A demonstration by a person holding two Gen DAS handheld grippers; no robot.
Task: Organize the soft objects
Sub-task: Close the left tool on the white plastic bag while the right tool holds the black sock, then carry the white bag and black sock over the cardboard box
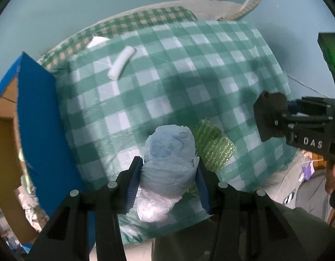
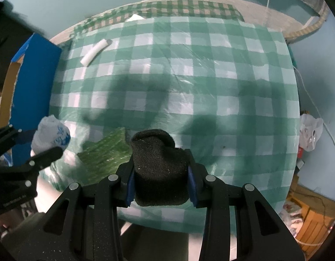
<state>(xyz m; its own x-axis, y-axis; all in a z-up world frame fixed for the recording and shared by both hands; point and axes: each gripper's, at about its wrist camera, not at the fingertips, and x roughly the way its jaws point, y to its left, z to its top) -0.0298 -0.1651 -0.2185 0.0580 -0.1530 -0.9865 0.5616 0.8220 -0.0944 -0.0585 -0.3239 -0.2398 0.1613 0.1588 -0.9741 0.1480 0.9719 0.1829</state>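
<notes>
My left gripper [image 1: 167, 180] is shut on a bundled pale blue plastic bag [image 1: 167, 161], held above the green checked tablecloth [image 1: 189, 76]. The same bag [image 2: 51, 133] shows at the left of the right wrist view, between the left gripper's fingers [image 2: 45, 154]. My right gripper [image 2: 160, 180] is shut on a rolled black sock [image 2: 160, 169], also lifted off the table. A glittery green scrubber [image 1: 213, 145] lies on the cloth just beyond the bag; it also shows as the green scrubber [image 2: 106, 150] left of the sock. A white foam roll [image 1: 121, 62] lies far left.
A blue-sided cardboard box [image 1: 41, 119] stands open at the table's left edge. The right gripper's body [image 1: 297, 126] hangs at the right of the left wrist view. A white plastic bag [image 2: 309, 130] sits off the table's right side, and a wooden crate [image 2: 313, 224] stands lower right.
</notes>
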